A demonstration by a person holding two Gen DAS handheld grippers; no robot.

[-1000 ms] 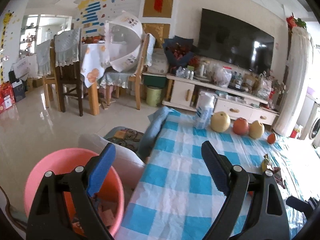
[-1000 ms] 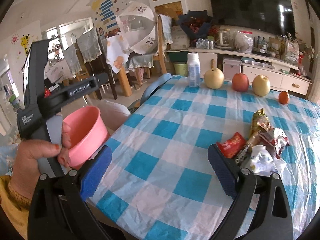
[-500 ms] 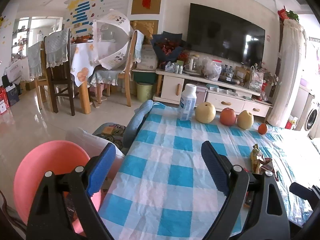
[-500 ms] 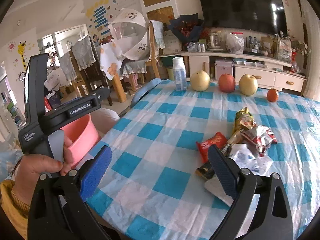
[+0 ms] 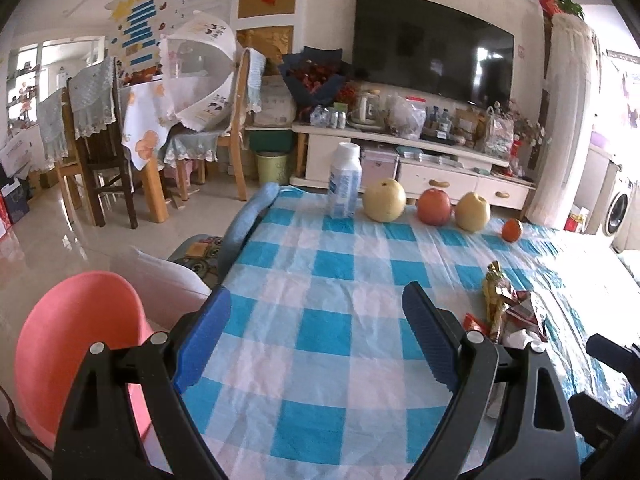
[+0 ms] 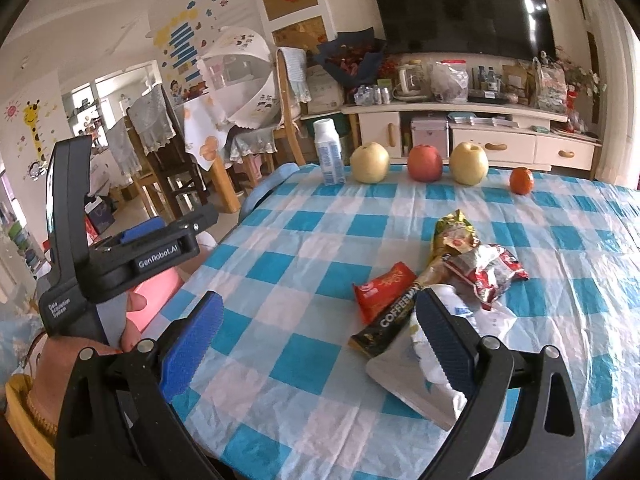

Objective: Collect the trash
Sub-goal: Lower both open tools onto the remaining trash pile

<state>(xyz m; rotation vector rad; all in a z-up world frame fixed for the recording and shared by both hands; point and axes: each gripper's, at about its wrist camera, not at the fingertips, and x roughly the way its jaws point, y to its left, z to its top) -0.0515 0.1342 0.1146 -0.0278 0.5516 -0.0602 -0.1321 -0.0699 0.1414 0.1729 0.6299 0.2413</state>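
The table (image 6: pixel 280 280), under its blue-checked cloth, fills most of the room in front of the person, and everything on it seems sorted by purpose: 4 fruits (image 6: pixel 424 158) and a white bottle (image 6: pixel 329 152) lined up along the far edge, out of the way, and the trash (image 6: pixel 432 292) heaped nearer the front, toward the right. That heap is wrappers, a red packet, a dark coffee sachet and some crumpled white paper, all touching or overlapping.

The pink bin (image 5: pixel 76 352) sits off the table's left edge, low enough, I'd guess, for scraps to drop into it.

The left gripper (image 5: pixel 316 336) hangs over bare cloth between bin and heap, fingers wide and empty. The right gripper (image 6: pixel 318 332) is also spread wide with nothing gripped; its right finger sits just in front of the white paper, likely lining up a first pick.
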